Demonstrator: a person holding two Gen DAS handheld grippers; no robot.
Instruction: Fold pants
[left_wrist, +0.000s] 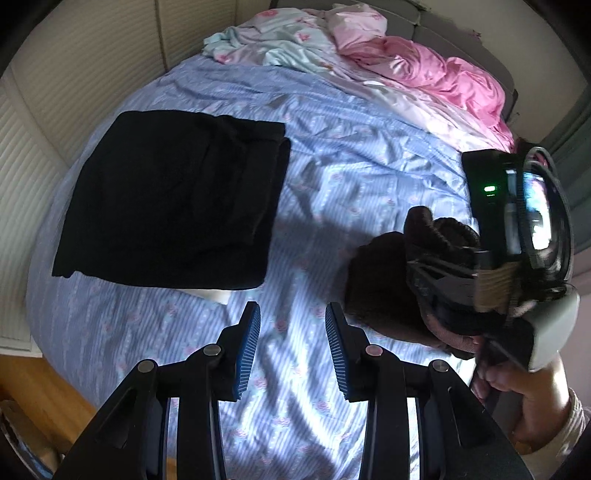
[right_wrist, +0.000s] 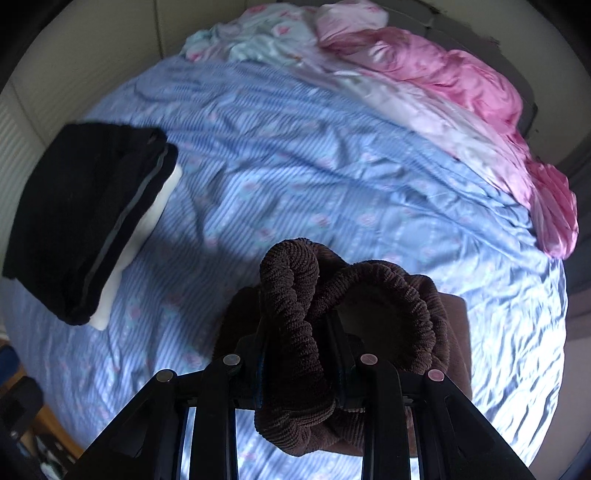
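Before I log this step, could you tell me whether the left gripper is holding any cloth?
No: the left gripper hangs open over the blue striped sheet, with nothing between its blue pads.

A home bedroom: a bed (left_wrist: 351, 155) under a blue striped sheet, crumpled pink bedding (left_wrist: 436, 74) at its far end, wooden floor (left_wrist: 48, 391) beside it.

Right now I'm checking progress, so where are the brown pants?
The brown pants hang bunched between the right gripper's fingers over the blue striped sheet, right of the folded black pants.
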